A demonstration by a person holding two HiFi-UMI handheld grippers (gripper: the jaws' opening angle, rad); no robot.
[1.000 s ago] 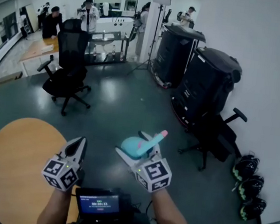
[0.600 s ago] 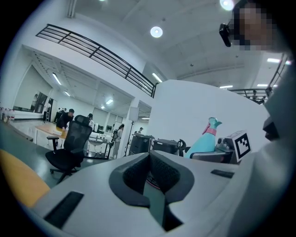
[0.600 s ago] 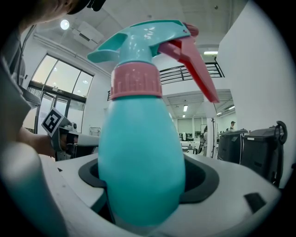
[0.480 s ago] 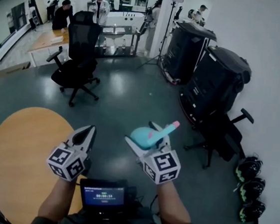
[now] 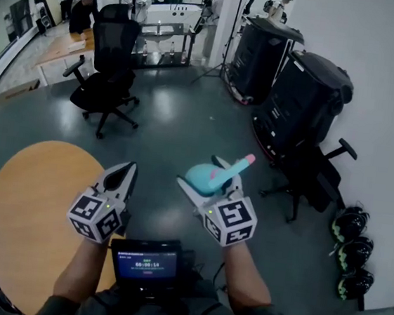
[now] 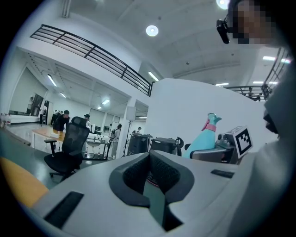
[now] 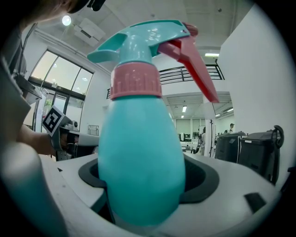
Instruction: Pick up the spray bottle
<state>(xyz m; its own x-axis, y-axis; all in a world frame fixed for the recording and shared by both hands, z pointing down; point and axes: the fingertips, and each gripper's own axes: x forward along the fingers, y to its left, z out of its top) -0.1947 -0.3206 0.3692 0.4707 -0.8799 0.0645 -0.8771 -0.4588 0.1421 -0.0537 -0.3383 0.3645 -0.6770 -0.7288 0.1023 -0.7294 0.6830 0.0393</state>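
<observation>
The right claw [image 5: 202,175] is clamped around the fat lower body of the teal plastic spray bottle with a pink collar and pink trigger [image 7: 141,157], holding it in the air above the dark floor [image 5: 165,128], to the right of the round orange bench [image 5: 29,205]. In the right gripper view the bottle's long axis stands upright, head on top, nozzle pointing left, trigger slanting down to the right. The left claw [image 5: 122,178], its 2 jaws pressed together on nothing, hangs near it
</observation>
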